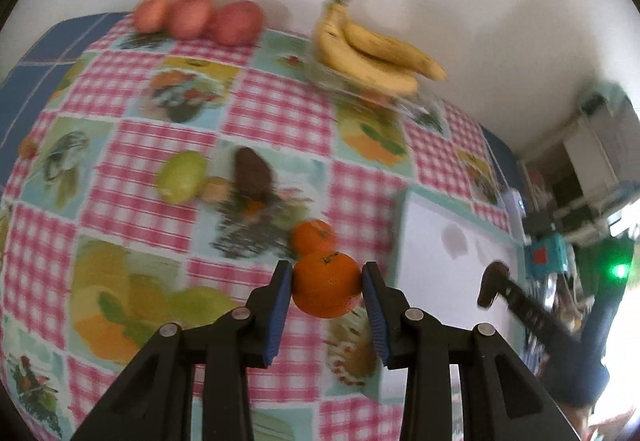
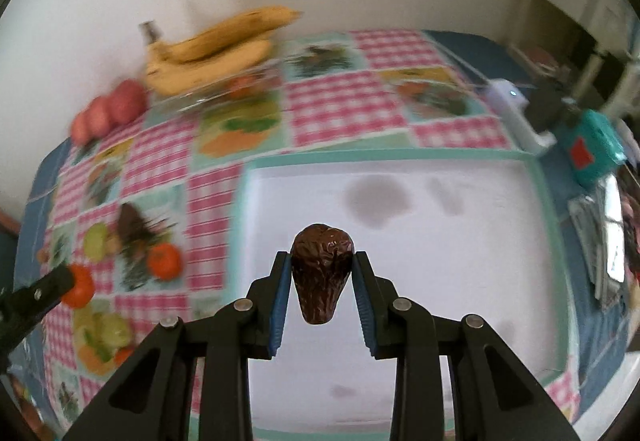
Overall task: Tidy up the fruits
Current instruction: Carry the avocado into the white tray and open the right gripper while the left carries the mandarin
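Note:
My left gripper [image 1: 327, 275] is shut on an orange mandarin [image 1: 326, 283] held above the checked tablecloth. A second mandarin [image 1: 313, 235] lies just beyond it. My right gripper [image 2: 321, 261] is shut on a dark brown wrinkled avocado [image 2: 322, 275] held over the white tray [image 2: 440, 281]. In the left wrist view the right gripper [image 1: 490, 287] with the avocado shows over the tray [image 1: 436, 253]. In the right wrist view the left gripper [image 2: 74, 287] with its mandarin shows at the left edge.
A green lime [image 1: 182, 177], a small brown fruit [image 1: 216, 189] and another dark avocado [image 1: 252, 173] lie mid-table. Bananas [image 1: 372, 45] rest on a glass dish [image 1: 400, 101] at the back. Three red apples [image 1: 198, 17] line the far edge. A teal box [image 2: 592, 149] stands right of the tray.

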The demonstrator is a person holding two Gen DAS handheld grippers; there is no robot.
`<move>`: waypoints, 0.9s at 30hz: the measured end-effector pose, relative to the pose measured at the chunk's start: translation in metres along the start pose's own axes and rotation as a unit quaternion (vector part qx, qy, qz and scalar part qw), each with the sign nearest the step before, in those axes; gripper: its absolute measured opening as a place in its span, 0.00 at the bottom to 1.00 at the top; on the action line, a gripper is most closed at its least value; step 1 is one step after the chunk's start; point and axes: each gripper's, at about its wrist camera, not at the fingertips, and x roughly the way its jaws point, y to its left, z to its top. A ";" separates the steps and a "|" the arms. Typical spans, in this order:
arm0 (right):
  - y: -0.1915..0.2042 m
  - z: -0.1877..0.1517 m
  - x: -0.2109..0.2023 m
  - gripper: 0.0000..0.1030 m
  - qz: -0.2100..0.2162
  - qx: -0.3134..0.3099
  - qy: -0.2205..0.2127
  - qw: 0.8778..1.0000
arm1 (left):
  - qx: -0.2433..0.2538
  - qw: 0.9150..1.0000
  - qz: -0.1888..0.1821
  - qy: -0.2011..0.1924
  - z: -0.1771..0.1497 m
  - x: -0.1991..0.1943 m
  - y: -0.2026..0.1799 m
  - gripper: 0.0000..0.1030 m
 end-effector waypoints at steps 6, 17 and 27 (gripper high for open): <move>-0.051 0.003 -0.005 0.32 -0.040 0.050 -0.008 0.998 | 0.077 0.996 -0.032 0.030 -0.022 0.028 -0.053 0.37; -0.072 0.000 0.017 0.32 -0.056 0.063 0.023 0.996 | 0.146 0.987 -0.033 0.064 -0.053 0.071 -0.086 0.37; -0.086 -0.005 0.037 0.32 -0.065 0.070 0.046 0.994 | 0.135 0.985 -0.020 0.107 -0.065 0.090 -0.086 0.37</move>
